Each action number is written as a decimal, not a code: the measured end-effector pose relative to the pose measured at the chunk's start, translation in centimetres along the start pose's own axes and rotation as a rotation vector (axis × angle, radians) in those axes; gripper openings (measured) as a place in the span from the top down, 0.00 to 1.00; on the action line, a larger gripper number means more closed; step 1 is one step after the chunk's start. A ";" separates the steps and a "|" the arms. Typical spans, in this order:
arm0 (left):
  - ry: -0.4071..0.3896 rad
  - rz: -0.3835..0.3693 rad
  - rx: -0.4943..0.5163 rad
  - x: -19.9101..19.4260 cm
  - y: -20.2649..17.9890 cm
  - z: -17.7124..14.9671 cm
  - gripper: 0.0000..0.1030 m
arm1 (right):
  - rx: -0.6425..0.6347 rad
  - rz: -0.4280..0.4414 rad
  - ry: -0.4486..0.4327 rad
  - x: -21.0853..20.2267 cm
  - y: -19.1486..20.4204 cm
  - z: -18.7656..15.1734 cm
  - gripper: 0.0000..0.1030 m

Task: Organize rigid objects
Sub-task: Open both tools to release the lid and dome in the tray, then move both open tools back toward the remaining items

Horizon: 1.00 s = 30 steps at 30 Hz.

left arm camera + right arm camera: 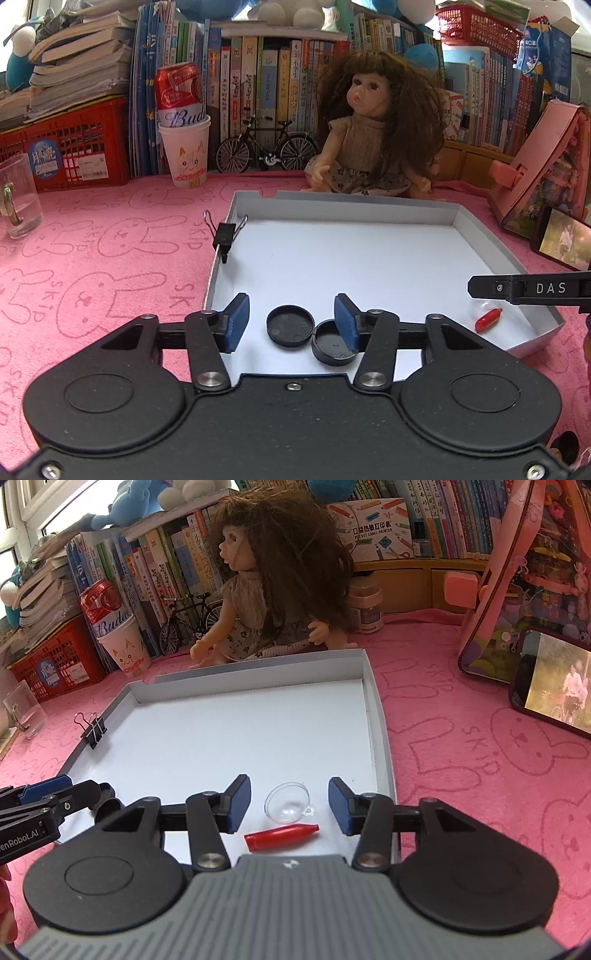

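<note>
**Small pieces lie loose in a shallow cardboard tray**

Left gripper (291, 325) stands apart over two round black plastic caps (290, 325), touching neither. Right gripper (290, 805) stands apart, its blue pads clear of a clear plastic dome (287, 804) and a glossy red bullet-shaped cap (280, 837), at the white tray's (373, 716) near right. A black binder clip (224, 236) grips the left wall.

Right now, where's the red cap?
Right wrist view: red cap lies on the tray floor near its right wall, just below the clear dome, between the open right gripper pads.

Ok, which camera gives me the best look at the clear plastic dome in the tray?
The right wrist view: the clear dome lies whole between the open right gripper. The left wrist view shows only a faint sliver under the other gripper's finger.
</note>
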<state>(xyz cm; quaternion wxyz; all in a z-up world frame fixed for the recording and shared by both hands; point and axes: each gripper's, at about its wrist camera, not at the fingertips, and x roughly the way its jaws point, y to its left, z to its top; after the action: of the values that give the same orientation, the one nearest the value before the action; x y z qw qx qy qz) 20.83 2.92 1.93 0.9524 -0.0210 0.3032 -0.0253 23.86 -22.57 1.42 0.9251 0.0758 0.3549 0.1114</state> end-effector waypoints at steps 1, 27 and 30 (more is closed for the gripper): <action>-0.010 -0.001 -0.001 -0.5 0.1 0.0 0.45 | 0.004 0.007 -0.009 -0.3 0.0 0.0 0.35; -0.067 -0.078 0.072 -10.3 -0.8 -6.7 0.21 | -0.176 0.035 -0.186 -9.6 2.1 -7.6 0.15; -0.065 -0.076 0.073 -10.7 -0.6 -7.5 0.21 | -0.206 0.019 -0.197 -10.2 2.3 -8.8 0.14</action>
<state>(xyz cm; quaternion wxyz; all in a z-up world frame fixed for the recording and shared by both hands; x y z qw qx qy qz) 7.73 2.79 2.07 0.9602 0.0014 0.2700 -0.0717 10.23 -22.48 1.97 0.9573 -0.0055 0.2483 0.1479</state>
